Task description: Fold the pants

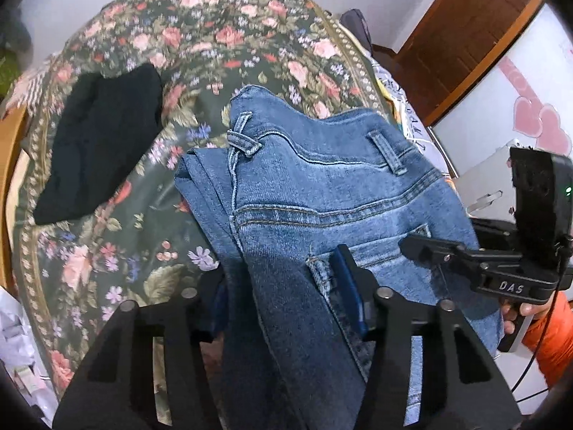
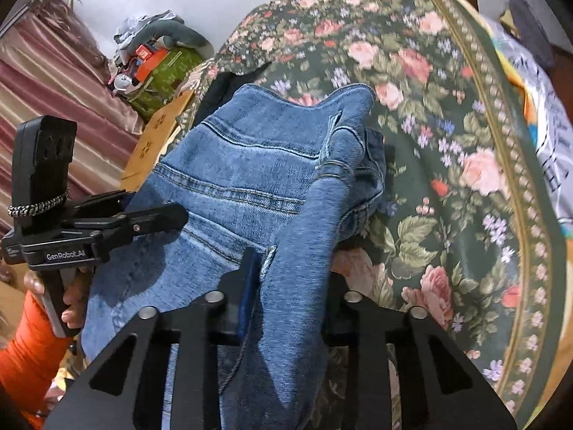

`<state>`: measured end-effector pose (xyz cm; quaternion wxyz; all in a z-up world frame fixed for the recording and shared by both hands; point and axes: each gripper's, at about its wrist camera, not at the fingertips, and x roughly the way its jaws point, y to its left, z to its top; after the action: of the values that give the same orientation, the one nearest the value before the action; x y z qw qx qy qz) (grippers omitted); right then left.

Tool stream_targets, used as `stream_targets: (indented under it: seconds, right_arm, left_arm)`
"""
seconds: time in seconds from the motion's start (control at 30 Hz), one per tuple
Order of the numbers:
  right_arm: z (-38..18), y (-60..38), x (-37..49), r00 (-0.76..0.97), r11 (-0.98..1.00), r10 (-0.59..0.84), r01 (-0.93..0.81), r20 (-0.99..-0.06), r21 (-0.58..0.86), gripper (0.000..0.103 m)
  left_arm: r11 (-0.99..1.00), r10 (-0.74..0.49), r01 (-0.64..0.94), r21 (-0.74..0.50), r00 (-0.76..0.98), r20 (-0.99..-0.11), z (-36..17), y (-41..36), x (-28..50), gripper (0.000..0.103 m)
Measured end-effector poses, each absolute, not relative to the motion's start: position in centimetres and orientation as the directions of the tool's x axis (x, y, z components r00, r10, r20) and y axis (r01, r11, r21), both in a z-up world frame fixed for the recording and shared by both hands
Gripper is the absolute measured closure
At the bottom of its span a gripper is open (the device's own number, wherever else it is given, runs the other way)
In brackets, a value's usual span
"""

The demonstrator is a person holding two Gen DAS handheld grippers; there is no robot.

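A pair of blue jeans lies partly folded on the floral bedspread, waistband and belt loops facing away. My left gripper is shut on a thick fold of the denim that drapes over its fingers. The jeans also fill the right wrist view, where my right gripper is shut on another fold of the denim. Each gripper shows in the other's view: the right gripper at the jeans' right edge, the left gripper at their left edge.
A black garment lies on the bedspread left of the jeans. A wooden door and a white cabinet with pink hearts stand at the right. A pink curtain and a pile of clutter are beyond the bed.
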<state>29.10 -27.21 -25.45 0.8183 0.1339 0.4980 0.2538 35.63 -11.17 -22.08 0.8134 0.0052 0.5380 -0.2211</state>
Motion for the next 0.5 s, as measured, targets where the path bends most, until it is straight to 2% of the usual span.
stream_targets:
  seconds: [0.07, 0.2, 0.33, 0.5]
  right_arm:
    - [-23.9, -26.3, 28.9, 0.405, 0.832, 0.552, -0.327, -0.729, 0.448, 0.088]
    - [-20.3, -24.5, 28.4, 0.477, 0.834, 0.545, -0.395, -0.690, 0.385, 0.088]
    - [-17.5, -22.7, 28.9, 0.517, 0.825, 0.556, -0.435, -0.651, 0.360, 0.089]
    - [-18.2, -20.5, 30.9, 0.498, 0.826, 0.554, -0.430, -0.667, 0.366, 0.088]
  left_arm:
    - [0.901, -0.355, 0.378, -0.214, 0.357, -0.864, -20.8, -10.8, 35.0, 0.058]
    - [0.908, -0.356, 0.365, -0.206, 0.411, -0.839, -18.4, -9.1, 35.0, 0.063]
    - [0.916, -0.365, 0.333, -0.222, 0.467, -0.806, -15.7, -6.2, 35.3, 0.075]
    - [0.932, -0.347, 0.267, -0.247, 0.450, -0.823, -16.1, -2.8, 37.2, 0.075]
